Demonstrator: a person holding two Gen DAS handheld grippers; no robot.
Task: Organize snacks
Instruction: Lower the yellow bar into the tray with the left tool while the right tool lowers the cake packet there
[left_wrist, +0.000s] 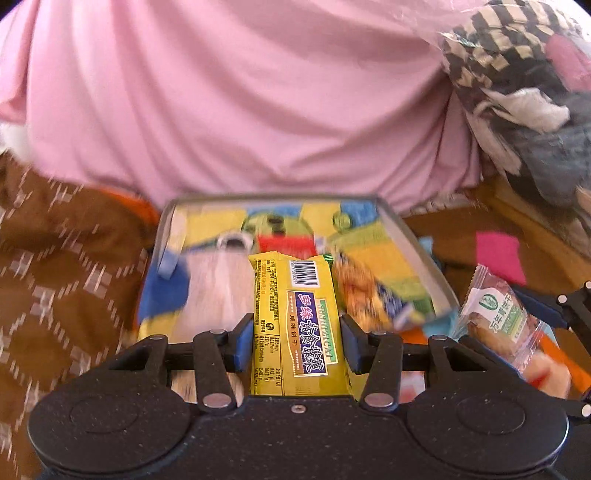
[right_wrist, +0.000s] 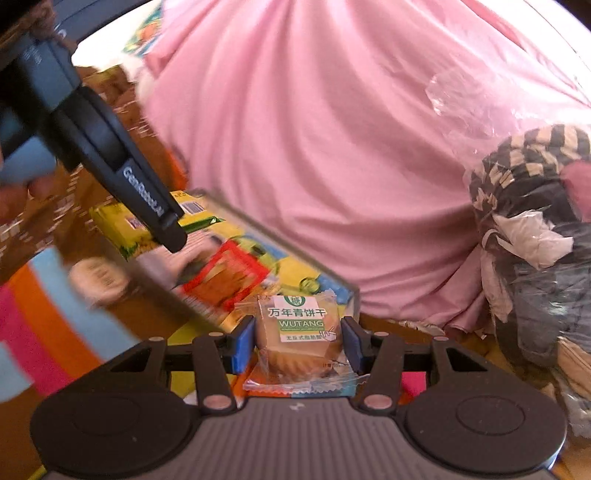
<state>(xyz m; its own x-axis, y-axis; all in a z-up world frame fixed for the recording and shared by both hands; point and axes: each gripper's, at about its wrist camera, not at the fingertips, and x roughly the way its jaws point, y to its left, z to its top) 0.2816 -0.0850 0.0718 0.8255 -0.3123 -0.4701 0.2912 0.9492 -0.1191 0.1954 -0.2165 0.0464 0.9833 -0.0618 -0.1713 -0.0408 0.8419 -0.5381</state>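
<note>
1. Tray (left_wrist: 424, 254), metal-rimmed with a cartoon print: blurred packets inside, among them a red one (right_wrist: 225, 280) and an orange-blue one (left_wrist: 364, 295).
2. Two tongs, one snack each: left tongs (left_wrist: 297, 341) clenched on yellow cracker bar (left_wrist: 295, 317) above tray; right tongs (right_wrist: 298, 345) clenched on clear-wrapped biscuit (right_wrist: 301, 332) at tray's corner.
3. Only in right view: left tongs' black arm, bar held.

Yellow wrapper (left_wrist: 295, 325) at centre frame, with a purple label and black-and-white barcode. At lower right, a clear packet (left_wrist: 498, 317) with a green-and-white label over a tan biscuit. Pink sheet (left_wrist: 240, 103) fills the top. Brown cloth (left_wrist: 55, 277) with white dashes on the left. Black-and-cream checked fabric (left_wrist: 498, 48) at upper right. The claw pads (left_wrist: 243, 341) are blue.
</note>
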